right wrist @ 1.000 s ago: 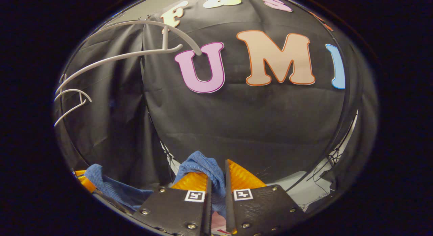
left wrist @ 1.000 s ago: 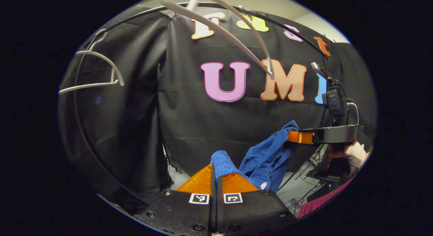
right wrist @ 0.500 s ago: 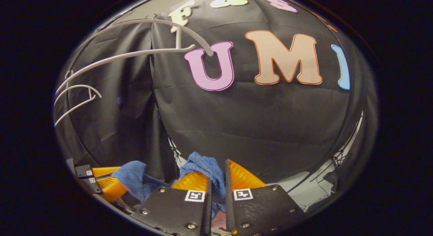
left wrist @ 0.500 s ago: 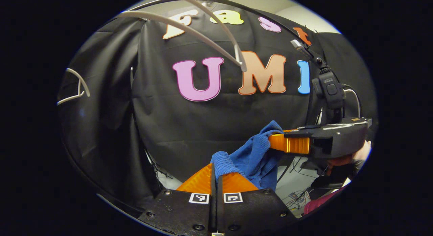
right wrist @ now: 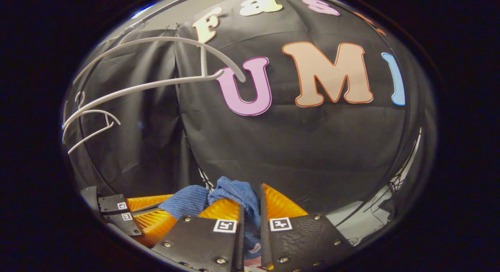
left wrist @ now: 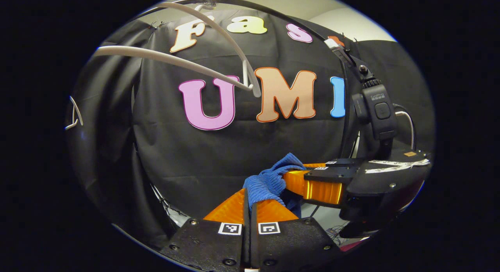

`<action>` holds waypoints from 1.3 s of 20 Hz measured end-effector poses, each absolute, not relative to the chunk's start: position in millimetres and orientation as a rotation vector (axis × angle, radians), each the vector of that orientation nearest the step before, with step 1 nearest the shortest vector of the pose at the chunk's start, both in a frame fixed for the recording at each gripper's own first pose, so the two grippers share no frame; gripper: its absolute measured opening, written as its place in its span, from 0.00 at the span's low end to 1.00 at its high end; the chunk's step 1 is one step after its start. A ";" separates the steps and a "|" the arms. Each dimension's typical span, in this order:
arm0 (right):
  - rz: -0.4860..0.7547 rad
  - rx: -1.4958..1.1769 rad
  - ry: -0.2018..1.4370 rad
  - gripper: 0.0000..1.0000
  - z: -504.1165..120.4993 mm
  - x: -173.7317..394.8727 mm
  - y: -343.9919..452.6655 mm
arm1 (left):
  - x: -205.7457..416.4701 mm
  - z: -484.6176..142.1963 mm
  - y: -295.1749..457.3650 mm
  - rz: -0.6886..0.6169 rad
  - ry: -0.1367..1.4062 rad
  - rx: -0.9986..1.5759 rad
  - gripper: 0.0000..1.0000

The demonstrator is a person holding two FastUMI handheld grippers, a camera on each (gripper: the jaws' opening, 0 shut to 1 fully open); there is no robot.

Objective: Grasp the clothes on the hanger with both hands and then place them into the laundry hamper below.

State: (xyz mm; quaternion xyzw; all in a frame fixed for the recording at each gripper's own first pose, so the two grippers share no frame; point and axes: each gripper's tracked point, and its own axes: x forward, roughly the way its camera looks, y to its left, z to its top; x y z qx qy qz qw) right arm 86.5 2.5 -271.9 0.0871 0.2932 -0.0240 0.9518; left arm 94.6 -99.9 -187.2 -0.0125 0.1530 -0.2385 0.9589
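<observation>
Pinching the blue garment (left wrist: 269,182) between closed fingers, the left gripper (left wrist: 250,200) holds one fold while the right gripper (right wrist: 250,201), close beside it, clamps another, bunching the cloth below the bare hanger (right wrist: 164,82), clear for lowering.

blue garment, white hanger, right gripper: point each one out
blue garment (left wrist: 269,180), left gripper view, bunched knit above the fingers
white hanger (right wrist: 156,84), right gripper view, lower bar
right gripper (right wrist: 250,200), right gripper view, between its fingertips
</observation>
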 end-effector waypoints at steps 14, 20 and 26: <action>-0.064 0.214 0.812 0.17 -372.1 35.2 5.6 | 89.2 -243.9 -104.1 -0.472 0.546 -0.015 0.01; -0.079 0.206 0.896 0.17 -402.1 9.7 4.2 | 81.2 -265.7 -102.4 -0.449 0.657 0.001 0.01; -0.081 0.186 0.995 0.17 -426.0 -13.1 7.9 | 69.7 -296.7 -100.2 -0.388 0.809 -0.015 0.02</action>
